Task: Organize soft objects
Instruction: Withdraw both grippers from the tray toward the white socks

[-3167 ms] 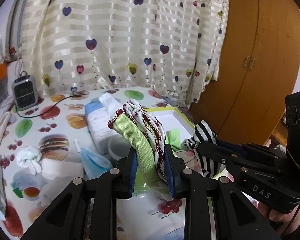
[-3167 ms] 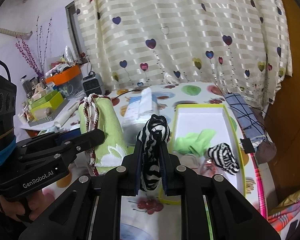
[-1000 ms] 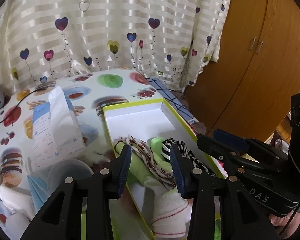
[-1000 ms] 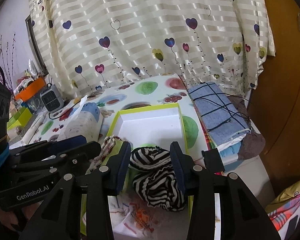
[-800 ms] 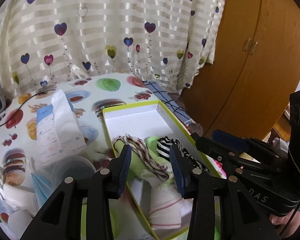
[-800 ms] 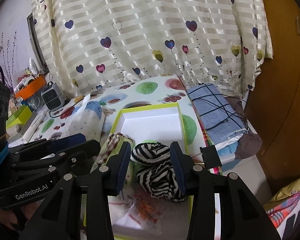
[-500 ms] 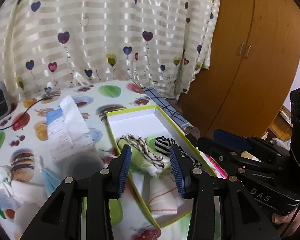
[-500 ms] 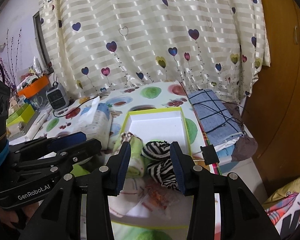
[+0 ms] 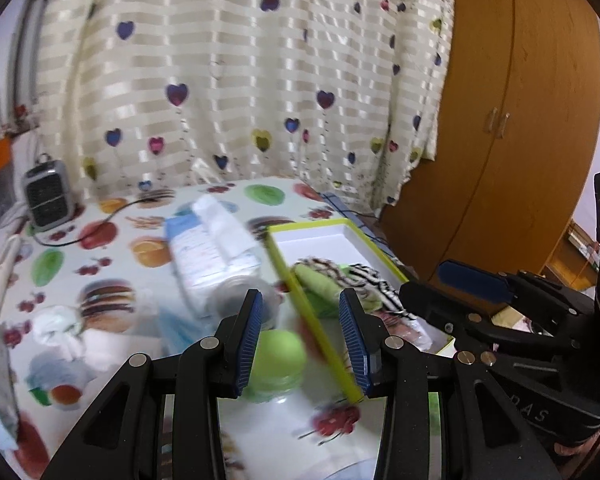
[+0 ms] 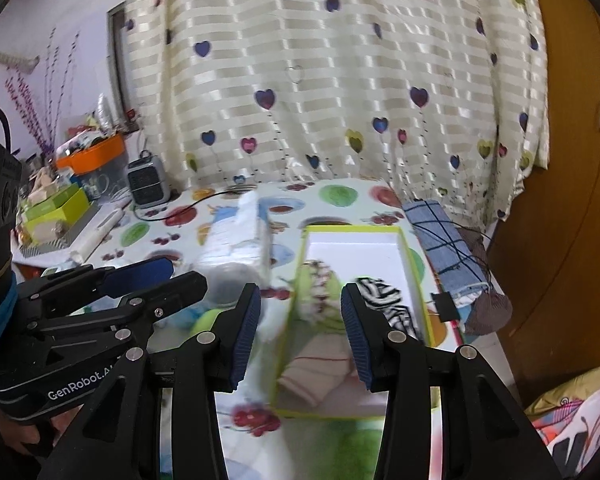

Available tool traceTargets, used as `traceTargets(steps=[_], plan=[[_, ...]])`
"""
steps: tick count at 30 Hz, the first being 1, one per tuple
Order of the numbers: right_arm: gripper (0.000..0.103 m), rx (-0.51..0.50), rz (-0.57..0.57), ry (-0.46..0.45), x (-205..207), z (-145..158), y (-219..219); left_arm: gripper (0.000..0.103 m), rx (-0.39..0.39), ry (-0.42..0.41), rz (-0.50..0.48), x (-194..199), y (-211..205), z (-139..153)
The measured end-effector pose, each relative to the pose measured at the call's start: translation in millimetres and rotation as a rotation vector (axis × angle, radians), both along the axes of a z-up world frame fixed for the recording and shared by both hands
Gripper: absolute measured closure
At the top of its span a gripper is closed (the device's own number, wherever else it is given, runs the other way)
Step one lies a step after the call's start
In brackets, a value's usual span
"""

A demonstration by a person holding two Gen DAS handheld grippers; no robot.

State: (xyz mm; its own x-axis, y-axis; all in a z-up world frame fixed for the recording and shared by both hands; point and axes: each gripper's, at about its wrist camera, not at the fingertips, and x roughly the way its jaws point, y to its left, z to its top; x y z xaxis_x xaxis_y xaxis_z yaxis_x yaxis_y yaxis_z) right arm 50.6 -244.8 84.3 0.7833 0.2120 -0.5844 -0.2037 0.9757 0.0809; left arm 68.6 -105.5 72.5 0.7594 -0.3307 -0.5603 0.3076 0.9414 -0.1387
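Left hand-held gripper hangs empty, jaws apart; right hand-held gripper, jaws apart and just widening, holds nothing; beyond, in the box on the counter, lie green cloth and striped cloth side by side.

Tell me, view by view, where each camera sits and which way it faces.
Left wrist: sits on the left gripper, looking forward and down over the table at the box's left wall; jaws open and empty; the right gripper shows at right.
Right wrist: sits on the right gripper, looking down into the box; jaws just opened, empty; the left gripper and a hand show at left.
Shared: box, striped sock, tissue pack, heater, curtain.
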Motion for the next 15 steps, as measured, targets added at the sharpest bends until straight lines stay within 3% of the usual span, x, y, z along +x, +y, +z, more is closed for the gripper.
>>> traceTargets(steps=[15], plan=[[0.055, -0.058, 0.09, -0.039, -15.4, -2.0, 83.4, 0.065, 0.05, -0.045, 0.214, -29.7, 77.4, -6.4]])
